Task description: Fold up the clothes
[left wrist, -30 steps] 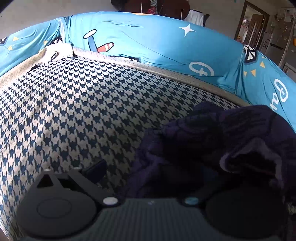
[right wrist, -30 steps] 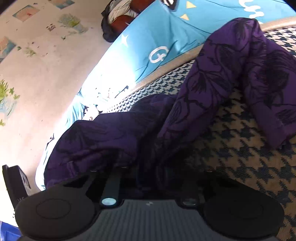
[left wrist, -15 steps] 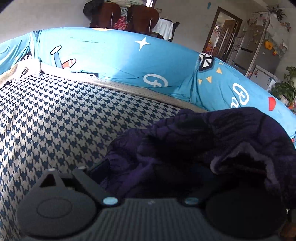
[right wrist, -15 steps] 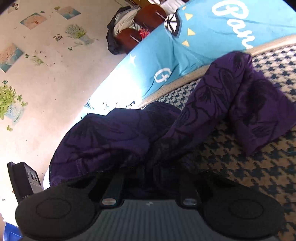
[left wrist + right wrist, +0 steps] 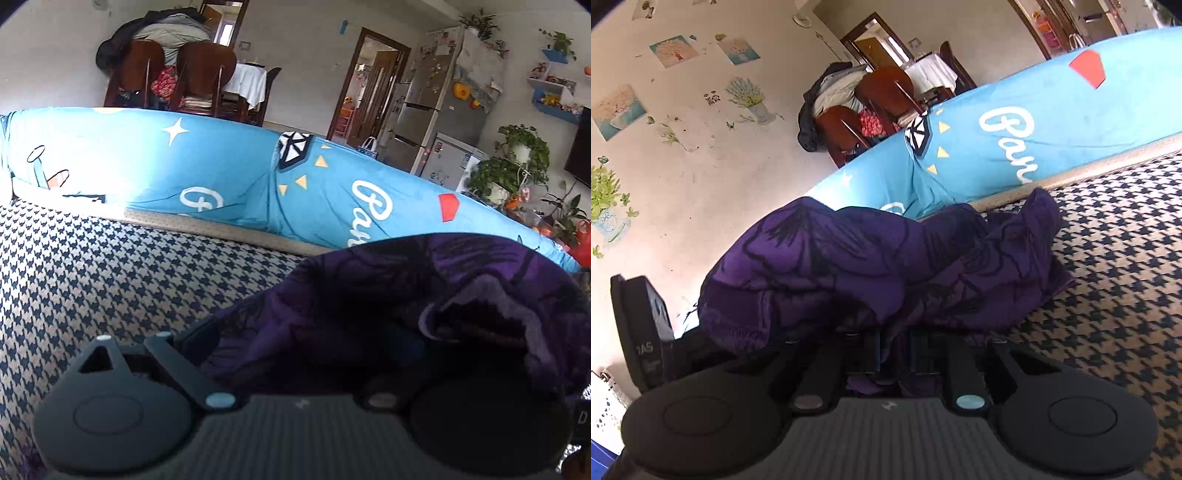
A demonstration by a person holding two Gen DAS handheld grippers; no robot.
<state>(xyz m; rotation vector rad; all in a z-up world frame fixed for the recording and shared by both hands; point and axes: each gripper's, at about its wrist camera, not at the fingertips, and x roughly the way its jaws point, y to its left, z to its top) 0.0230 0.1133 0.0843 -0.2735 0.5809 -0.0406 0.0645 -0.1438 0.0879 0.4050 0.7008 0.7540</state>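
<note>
Right wrist view: right gripper [image 5: 894, 350] pinches purple garment [image 5: 871, 266] over houndstooth cushion [image 5: 1115, 258]; left gripper's [image 5: 295, 354] grip unclear.

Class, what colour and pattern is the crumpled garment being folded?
The crumpled fabric garment is deep purple with black line-drawn floral outlines, clearest in the right wrist view.

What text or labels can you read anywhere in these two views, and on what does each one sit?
"Par", white script cut off below: blue sofa cover.
"Pa", the same script, partly hidden by the purple garment: same cover, left wrist view.
"AS", partial: black device at the left edge; the smaller print below it is too blurred.
Fridge stickers: unreadable.
</note>
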